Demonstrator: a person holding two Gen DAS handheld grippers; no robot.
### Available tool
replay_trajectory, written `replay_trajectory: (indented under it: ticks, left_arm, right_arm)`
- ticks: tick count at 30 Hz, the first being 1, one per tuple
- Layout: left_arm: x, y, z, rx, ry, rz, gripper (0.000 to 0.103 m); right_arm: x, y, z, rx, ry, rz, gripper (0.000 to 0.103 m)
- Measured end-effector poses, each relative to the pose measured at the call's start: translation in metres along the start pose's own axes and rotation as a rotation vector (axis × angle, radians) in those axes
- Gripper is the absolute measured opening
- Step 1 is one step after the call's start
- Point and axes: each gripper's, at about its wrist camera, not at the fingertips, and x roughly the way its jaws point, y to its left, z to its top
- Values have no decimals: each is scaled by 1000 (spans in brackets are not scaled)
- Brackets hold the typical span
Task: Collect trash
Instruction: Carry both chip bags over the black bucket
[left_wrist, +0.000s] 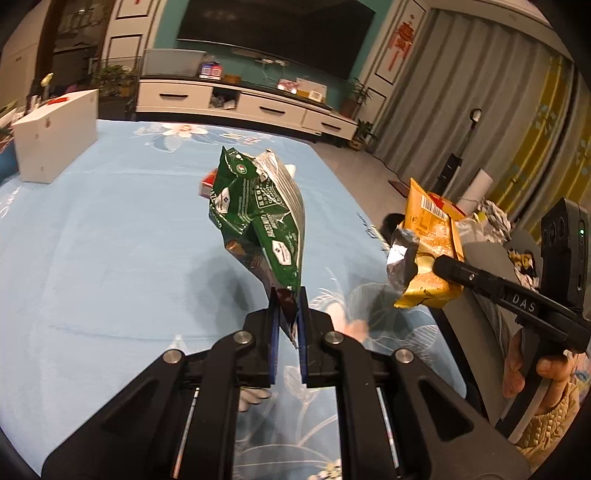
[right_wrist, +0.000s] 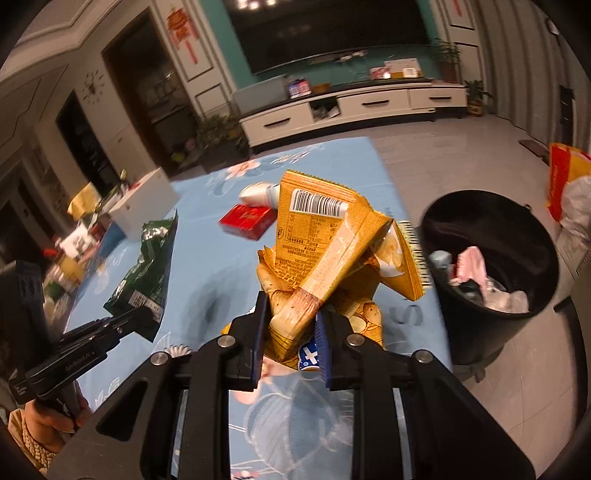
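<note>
Both grippers carry trash above the table (left_wrist: 92, 240): the left gripper (left_wrist: 288, 299) clamps a green bag (left_wrist: 258, 214) by its corner, the right gripper (right_wrist: 291, 314) grips a yellow wrapper (right_wrist: 325, 251), near the bin (right_wrist: 491, 332), likely for dropping.

Black tongs (left_wrist: 287, 295) with blue pads, silver pivot screws; a quilted yellow sleeve (left_wrist: 550, 424).

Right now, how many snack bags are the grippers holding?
2. The green bag is pinched in the left gripper; the yellow bag is pinched in the right gripper, near the bin. Others may be hidden.
</note>
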Motion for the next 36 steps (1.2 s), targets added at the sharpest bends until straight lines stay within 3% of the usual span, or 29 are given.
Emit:
replay_trajectory:
  ticks: [16, 36]
  left_arm:
    - [48, -92, 27, 160, 48, -91, 10]
    - [113, -186, 61, 344, 56, -180, 10]
  right_arm:
    - [-46, -105, -7, 207, -134, -107, 24]
    - [-42, -151, 5, 252, -192, -190, 24]
